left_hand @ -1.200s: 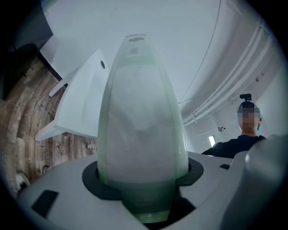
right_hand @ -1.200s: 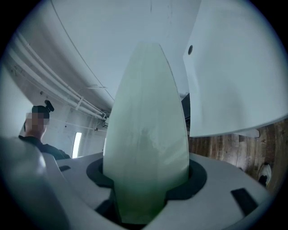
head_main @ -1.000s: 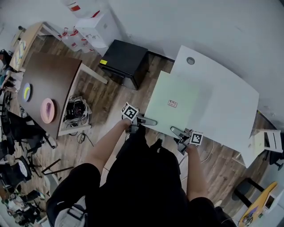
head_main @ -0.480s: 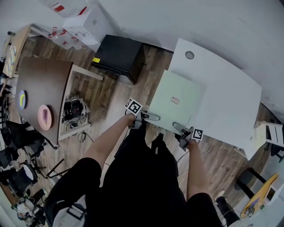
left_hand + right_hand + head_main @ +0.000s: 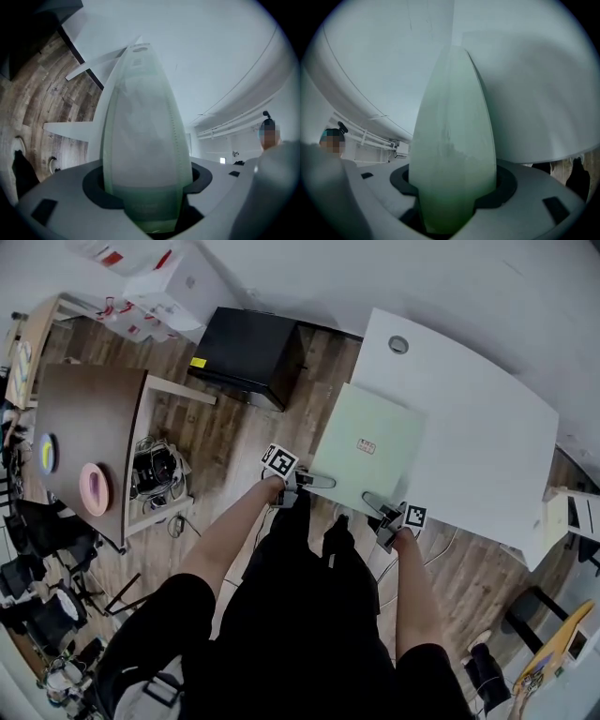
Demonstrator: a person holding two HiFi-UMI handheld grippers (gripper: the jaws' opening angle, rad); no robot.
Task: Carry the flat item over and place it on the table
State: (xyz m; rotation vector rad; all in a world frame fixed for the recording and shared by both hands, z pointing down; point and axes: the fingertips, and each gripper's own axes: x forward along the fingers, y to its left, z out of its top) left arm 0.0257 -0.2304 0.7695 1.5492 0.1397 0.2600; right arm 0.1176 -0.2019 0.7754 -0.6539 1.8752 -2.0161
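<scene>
A flat pale green board (image 5: 367,448) with a small red label lies level over the near left part of the white table (image 5: 478,432). My left gripper (image 5: 317,482) is shut on the board's near left edge. My right gripper (image 5: 377,504) is shut on its near right edge. In the left gripper view the board (image 5: 140,136) runs edge-on out from between the jaws, with the table's edge and wooden floor to its left. The right gripper view shows the board (image 5: 454,140) the same way, with the white tabletop at its right.
A black cabinet (image 5: 246,354) stands on the wooden floor left of the table. Further left is a brown table (image 5: 94,418) with a pink plate (image 5: 94,486), and cables (image 5: 155,470) beside it. White boxes (image 5: 173,287) sit at the back. A round grommet (image 5: 398,344) marks the table's far end.
Both grippers have come down with the board, which now sits lower and a little further over the white table. The grips have not changed.
</scene>
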